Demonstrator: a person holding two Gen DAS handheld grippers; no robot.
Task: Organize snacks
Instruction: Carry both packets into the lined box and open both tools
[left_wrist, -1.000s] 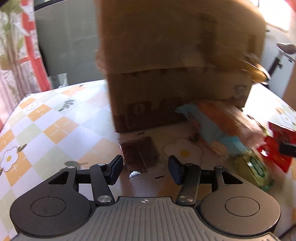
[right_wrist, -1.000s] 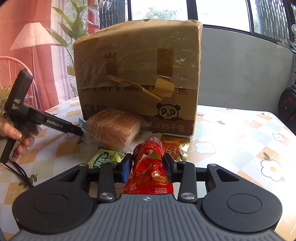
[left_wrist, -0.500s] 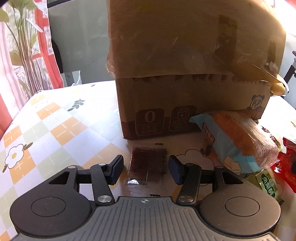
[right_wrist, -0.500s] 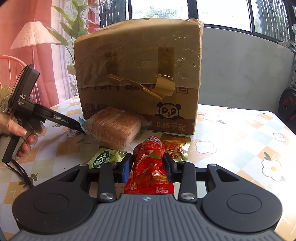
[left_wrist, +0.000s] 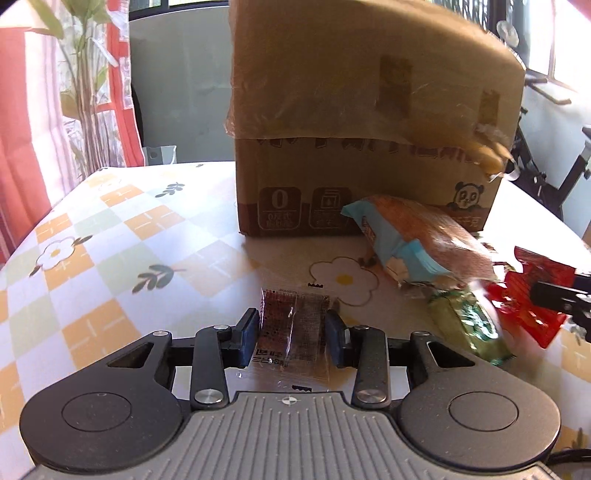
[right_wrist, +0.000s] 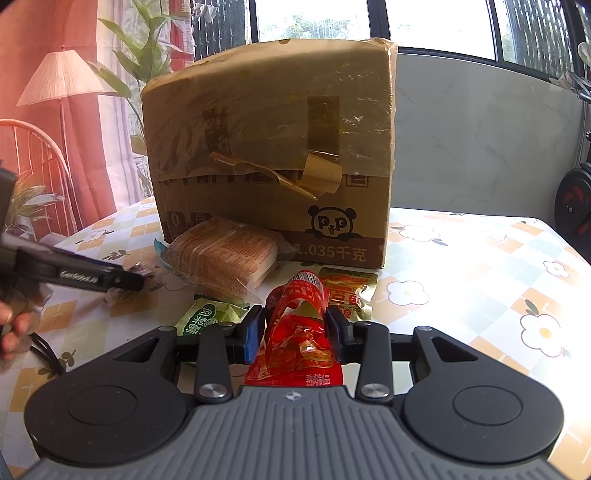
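jaws of left gripper (left_wrist: 291, 334) just closing on clear sachet (left_wrist: 291, 332); right gripper (right_wrist: 295, 334) clamped on red packet (right_wrist: 299, 339). picking stage; next, lifting both toward cardboard box (right_wrist: 269, 147).

free: tablecloth (left_wrist: 110, 240) left — open | blocked: cardboard box (left_wrist: 369, 129) ahead; snack pile (left_wrist: 424, 243) right

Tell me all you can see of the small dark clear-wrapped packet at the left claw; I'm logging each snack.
The small packet is a flat, clear plastic sachet with dark brownish-red contents, fine print and a barcode at its near end. It lies flat on the checked tablecloth, in front of the cardboard box. The left claw has just been closing around it, pads at its side edges.
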